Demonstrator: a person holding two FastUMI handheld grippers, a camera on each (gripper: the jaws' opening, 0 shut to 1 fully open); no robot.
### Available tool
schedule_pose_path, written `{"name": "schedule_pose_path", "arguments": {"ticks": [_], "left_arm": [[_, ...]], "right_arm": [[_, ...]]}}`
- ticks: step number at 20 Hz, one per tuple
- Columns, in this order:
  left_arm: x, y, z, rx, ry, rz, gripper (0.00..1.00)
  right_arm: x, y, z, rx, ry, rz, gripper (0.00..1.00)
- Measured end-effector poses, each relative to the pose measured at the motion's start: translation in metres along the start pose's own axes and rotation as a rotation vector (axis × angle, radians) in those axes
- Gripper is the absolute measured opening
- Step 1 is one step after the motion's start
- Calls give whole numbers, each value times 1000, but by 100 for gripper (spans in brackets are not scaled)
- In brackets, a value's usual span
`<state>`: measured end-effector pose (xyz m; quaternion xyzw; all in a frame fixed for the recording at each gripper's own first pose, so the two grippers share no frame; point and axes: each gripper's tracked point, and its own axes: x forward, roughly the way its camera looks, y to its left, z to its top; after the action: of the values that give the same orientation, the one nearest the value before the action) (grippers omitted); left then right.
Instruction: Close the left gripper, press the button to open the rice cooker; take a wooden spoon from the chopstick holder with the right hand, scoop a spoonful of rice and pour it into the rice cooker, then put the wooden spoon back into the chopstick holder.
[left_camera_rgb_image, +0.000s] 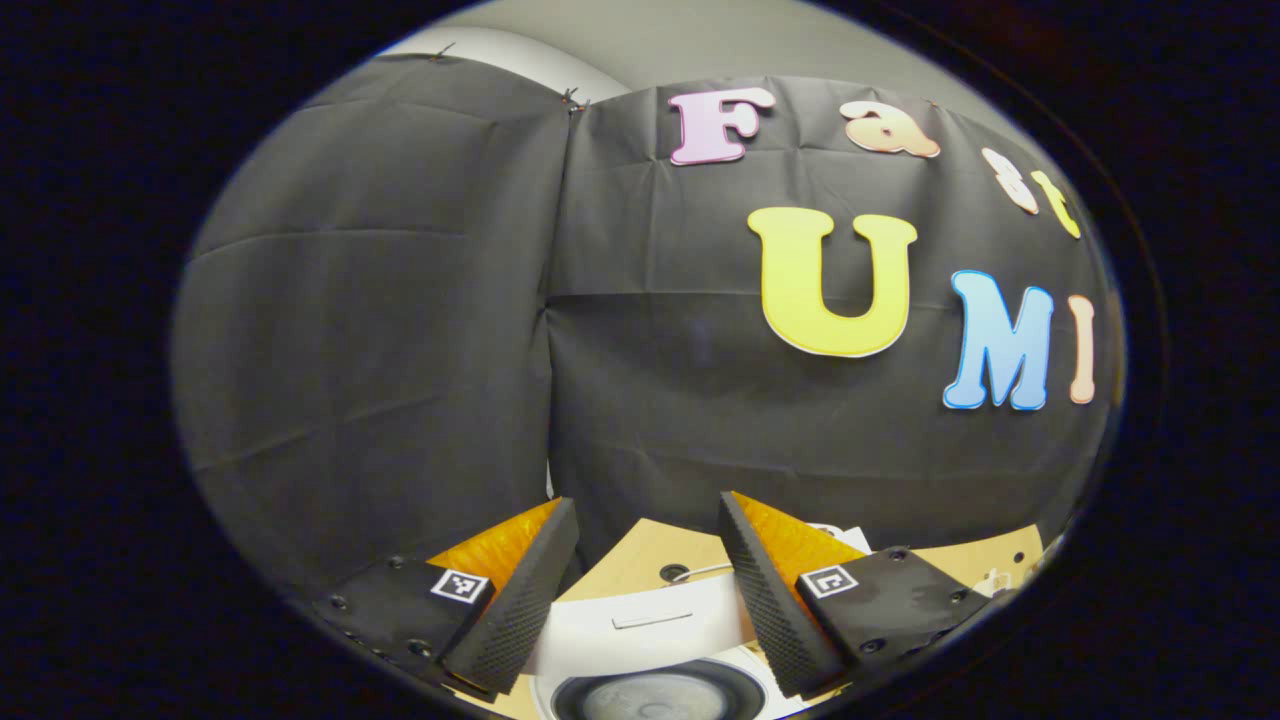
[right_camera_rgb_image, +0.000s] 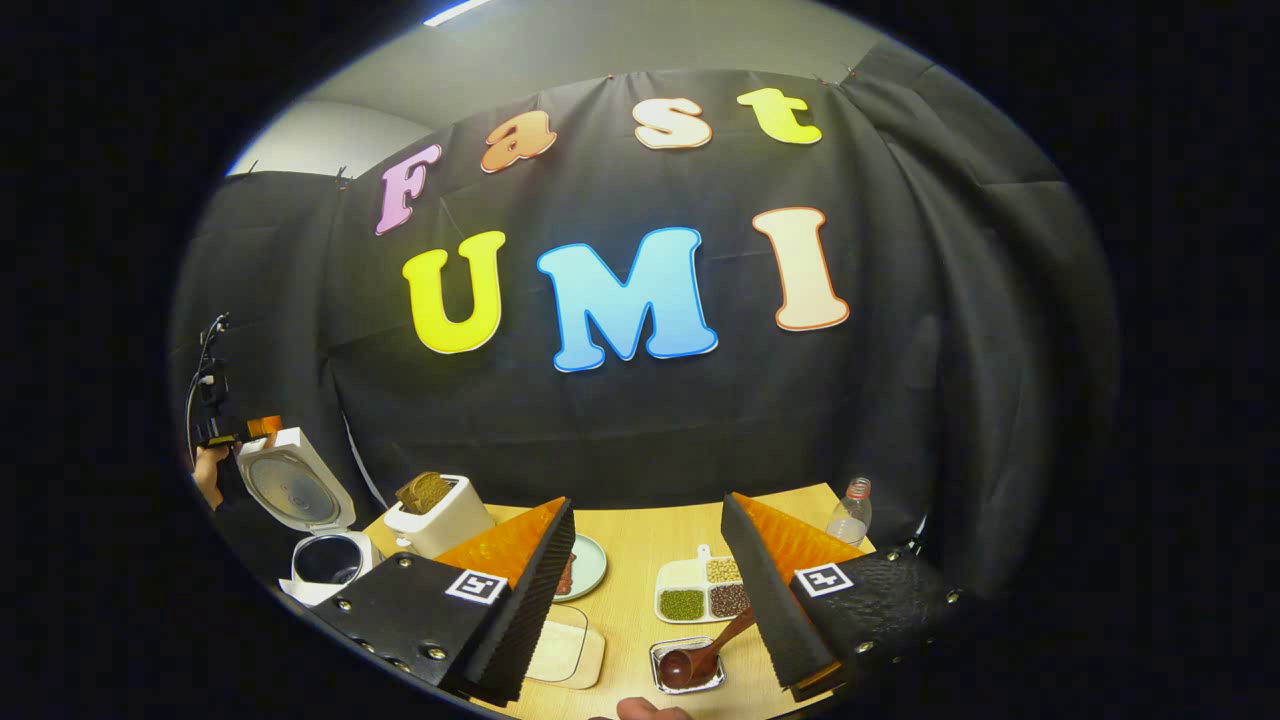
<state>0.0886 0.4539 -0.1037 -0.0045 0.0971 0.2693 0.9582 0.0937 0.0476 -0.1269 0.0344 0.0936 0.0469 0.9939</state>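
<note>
Looks like the lid part is sorted: in the right gripper view your white rice cooker (right_camera_rgb_image: 322, 563) sits at the far left of the light wooden table (right_camera_rgb_image: 640, 555) with its lid (right_camera_rgb_image: 293, 487) tipped up and the dark inner pot open. The left gripper view looks down at the same cooker from just above, its round lid underside (left_camera_rgb_image: 655, 697) between the fingers.

Your left gripper (left_camera_rgb_image: 648, 590) is spread wide with nothing in it. Your right gripper (right_camera_rgb_image: 648, 600) is spread too, also empty.

The thing to care about now is the dark brown wooden spoon (right_camera_rgb_image: 708, 650). It's lying in a small shiny metal tray (right_camera_rgb_image: 687, 667) right in front of your right gripper, low in the gap between the fingers and closer to the right-hand finger. The bowl end sits in the tray nearer you, and the handle angles up and away to the right, toward that finger. I can't tell from here whether that tray is the chopstick holder or the rice dish, and I can't make out rice in it.

So your right hand is by far the nearer one, and I'd guess you want to come down on the handle with the fingers across its long axis, not along it. The cooker is well off to the left, past the white toaster (right_camera_rgb_image: 438, 520) with brown bread in it.
</note>
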Motion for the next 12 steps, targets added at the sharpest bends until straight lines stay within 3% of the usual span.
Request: {"name": "schedule_pose_path", "arguments": {"ticks": [4,6,12], "left_arm": [[-35,-12,-20,12,-41,22,100],[-51,-15,-31,24,-77,40,92],[-78,-22,-62,28,-83,50,100]], "right_arm": [[-8,17,8,-9,-11,35,89],[-10,27,15,-25,-24,55,89],[-18,44,24,-52,-40,96,89]]}}
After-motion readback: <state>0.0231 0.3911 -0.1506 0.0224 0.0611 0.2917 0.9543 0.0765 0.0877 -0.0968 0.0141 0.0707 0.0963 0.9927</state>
